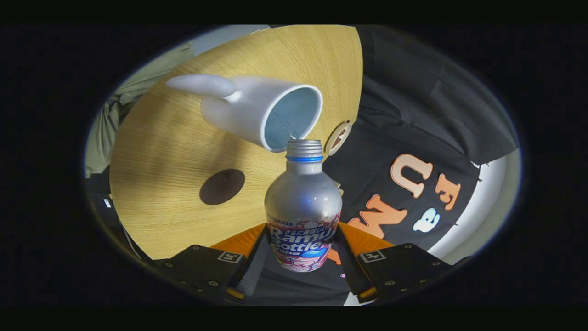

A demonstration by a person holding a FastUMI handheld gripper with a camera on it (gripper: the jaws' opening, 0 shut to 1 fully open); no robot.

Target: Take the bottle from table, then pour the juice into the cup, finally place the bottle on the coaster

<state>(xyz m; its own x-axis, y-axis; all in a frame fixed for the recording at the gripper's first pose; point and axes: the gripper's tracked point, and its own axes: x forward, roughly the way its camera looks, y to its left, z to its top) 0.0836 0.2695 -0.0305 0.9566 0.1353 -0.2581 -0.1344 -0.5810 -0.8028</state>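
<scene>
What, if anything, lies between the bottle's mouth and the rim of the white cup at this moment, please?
Nothing: in the gripper view the bottle, clamped between the fingers, has its open mouth right at the cup rim.

Two-finger gripper (303, 257) built from dark, blocky housings, one per side, each dotted with small round screws along the top face. Square white-bordered marker tags (372, 255) stuck on the inner corner of each housing, with orange wedge-shaped panels (363, 240) running forward beside them. Ribbed, finely textured pads (254, 271) lining the inner faces of the fingers, plus a small yellowish tab near each base.
</scene>
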